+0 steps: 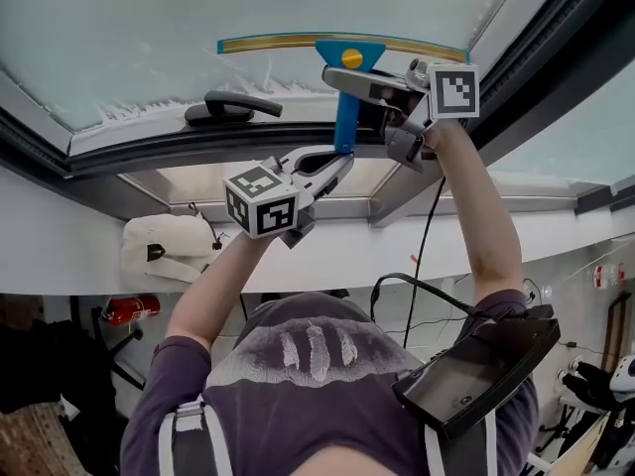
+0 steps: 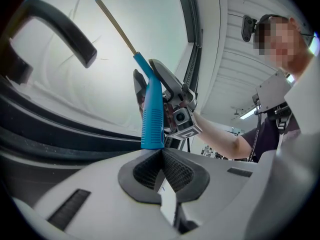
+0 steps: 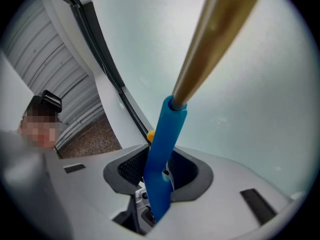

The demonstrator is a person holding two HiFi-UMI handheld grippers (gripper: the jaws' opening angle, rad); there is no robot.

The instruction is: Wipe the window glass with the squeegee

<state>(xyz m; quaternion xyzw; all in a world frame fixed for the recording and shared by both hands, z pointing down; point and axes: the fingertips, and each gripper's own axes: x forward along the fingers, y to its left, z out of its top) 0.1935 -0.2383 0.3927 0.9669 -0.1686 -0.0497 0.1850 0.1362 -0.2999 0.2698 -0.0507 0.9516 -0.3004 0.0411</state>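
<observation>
Against the window glass [image 1: 149, 38] lies the squeegee [image 1: 345, 117], its brass-coloured blade [image 1: 298, 41] stretched across the pane with one end near the dark frame [image 1: 556, 58] at the pane's right edge. Its blue handle [image 2: 152, 119] runs from the middle of the blade toward the pane's near edge. The right gripper [image 3: 157, 171] is clenched on this blue handle just below the blade. In the right gripper view the handle passes straight between the two dark pads [image 3: 129, 170] and fills the gap between them. In the head view this gripper [image 1: 339, 77] reaches in from the right, level with the yellow button [image 1: 351, 58] on the squeegee's head, and its marker cube [image 1: 453, 90] sits behind it at the wrist. The left gripper [image 2: 162, 156] holds nothing: its jaws are pressed together, and their tips sit right at the free end of the handle. I cannot tell whether they touch it. In the head view the left gripper [image 1: 345, 161] points up from below the handle, with its own marker cube [image 1: 261, 201] toward the person. Beside the squeegee, to the left along the near edge of the pane, a black window lever [image 1: 230, 107] rests on the frame.
</observation>
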